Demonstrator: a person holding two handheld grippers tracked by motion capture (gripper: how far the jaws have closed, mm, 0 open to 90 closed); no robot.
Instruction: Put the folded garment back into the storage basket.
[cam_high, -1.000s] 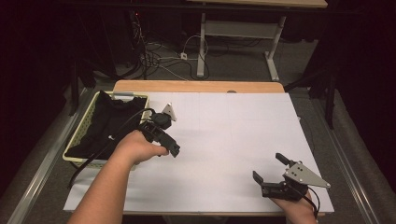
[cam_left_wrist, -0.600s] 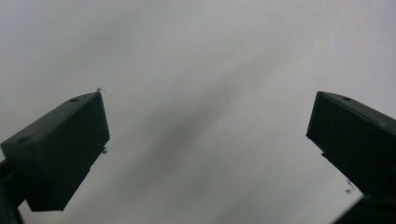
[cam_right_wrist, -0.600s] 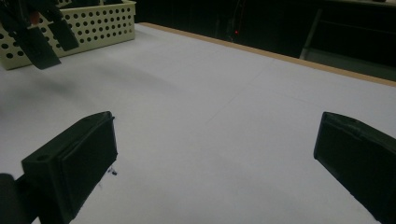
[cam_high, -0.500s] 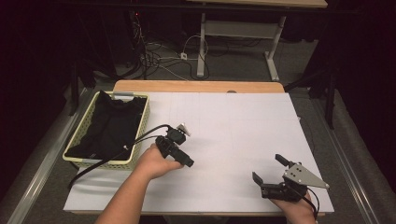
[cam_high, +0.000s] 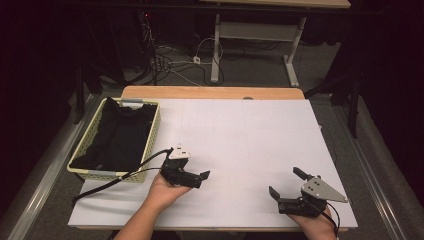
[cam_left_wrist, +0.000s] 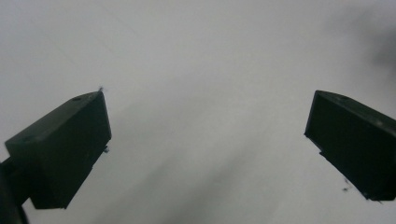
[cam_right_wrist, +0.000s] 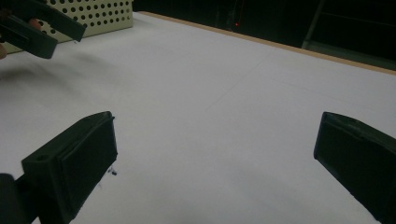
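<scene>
My left gripper (cam_high: 200, 177) hovers low over the white table top (cam_high: 240, 135), left of centre near the front, held in a hand with its cable trailing back left. In the left gripper view its jaws (cam_left_wrist: 208, 135) stand wide apart with nothing but white surface between them. My right gripper (cam_high: 286, 183) rests at the front right, open and empty, its grey plate on top. From the right gripper view (cam_right_wrist: 215, 158) the jaws frame bare table, and the left gripper (cam_right_wrist: 42, 25) shows at the top left.
A pale perforated basket (cam_high: 154, 131) stands at the table's left edge with a black cloth (cam_high: 120, 137) lying inside; its wall (cam_right_wrist: 93, 14) also appears in the right gripper view. A wooden strip (cam_high: 210, 92) borders the far edge. Cables lie on the floor beyond.
My left hand and gripper have moved from beside the basket toward the front and right, out over the white surface. The right gripper has stayed put.
</scene>
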